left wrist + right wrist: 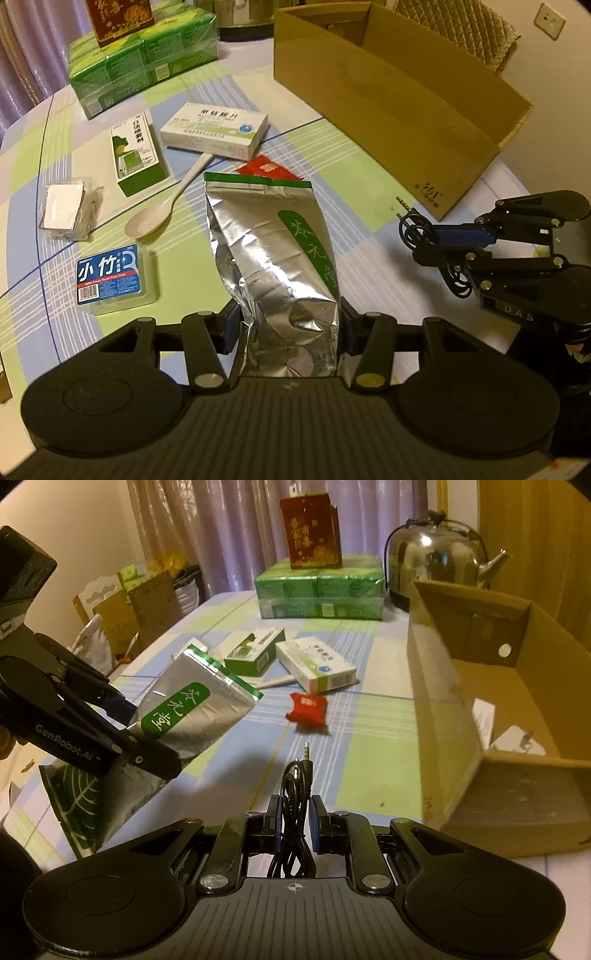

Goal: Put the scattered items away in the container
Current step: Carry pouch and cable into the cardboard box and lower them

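A silver foil pouch (273, 258) is clamped low down between the fingers of the left claw (290, 328) at the bottom centre of the left wrist view, raised off the checked desk (351, 177). A coiled black audio cable (295, 805) is pinched in the nearly closed right claw (295, 825), bottom centre of the right wrist view. The open cardboard box (443, 709) is seen at the right of that frame, while a white spoon (162, 210), two medicine boxes (214, 129) and a red packet (308, 709) are left lying mid-frame.

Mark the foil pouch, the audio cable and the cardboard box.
foil pouch (273, 258), left wrist view, silver front.
audio cable (295, 794), right wrist view, coiled loop.
cardboard box (443, 716), right wrist view, near side wall.
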`<action>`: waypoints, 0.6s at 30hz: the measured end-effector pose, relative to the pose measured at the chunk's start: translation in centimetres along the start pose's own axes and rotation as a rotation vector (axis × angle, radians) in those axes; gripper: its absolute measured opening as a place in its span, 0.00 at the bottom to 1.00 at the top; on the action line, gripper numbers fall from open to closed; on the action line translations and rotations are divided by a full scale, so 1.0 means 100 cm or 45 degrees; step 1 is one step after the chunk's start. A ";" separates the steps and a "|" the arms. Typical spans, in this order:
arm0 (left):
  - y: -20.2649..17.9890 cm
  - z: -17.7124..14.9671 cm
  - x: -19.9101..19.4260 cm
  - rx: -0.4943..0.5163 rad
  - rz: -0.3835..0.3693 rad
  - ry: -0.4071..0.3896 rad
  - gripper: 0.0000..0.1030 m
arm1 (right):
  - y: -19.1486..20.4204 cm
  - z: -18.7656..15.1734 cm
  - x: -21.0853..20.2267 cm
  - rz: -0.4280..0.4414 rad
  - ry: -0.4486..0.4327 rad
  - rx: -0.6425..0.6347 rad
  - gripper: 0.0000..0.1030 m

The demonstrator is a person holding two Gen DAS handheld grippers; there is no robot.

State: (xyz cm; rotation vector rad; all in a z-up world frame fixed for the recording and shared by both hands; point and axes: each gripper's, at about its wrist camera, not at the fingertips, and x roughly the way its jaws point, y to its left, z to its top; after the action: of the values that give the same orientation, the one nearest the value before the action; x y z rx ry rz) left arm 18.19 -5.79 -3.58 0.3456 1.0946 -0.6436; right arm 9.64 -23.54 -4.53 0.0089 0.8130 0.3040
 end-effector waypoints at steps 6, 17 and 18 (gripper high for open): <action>-0.019 0.003 -0.019 0.027 0.006 -0.028 0.45 | 0.000 0.001 -0.022 -0.020 -0.034 -0.001 0.11; -0.046 0.019 -0.037 0.079 -0.004 -0.067 0.45 | -0.009 0.005 -0.055 -0.058 -0.094 0.013 0.11; -0.049 0.021 -0.038 0.080 -0.008 -0.070 0.45 | -0.010 0.007 -0.058 -0.060 -0.100 0.013 0.11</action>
State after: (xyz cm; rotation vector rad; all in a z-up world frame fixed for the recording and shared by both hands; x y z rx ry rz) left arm 15.43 -9.53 1.03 0.3767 1.0253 -0.6907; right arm 6.62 -25.97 -0.06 0.0112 0.7357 0.2535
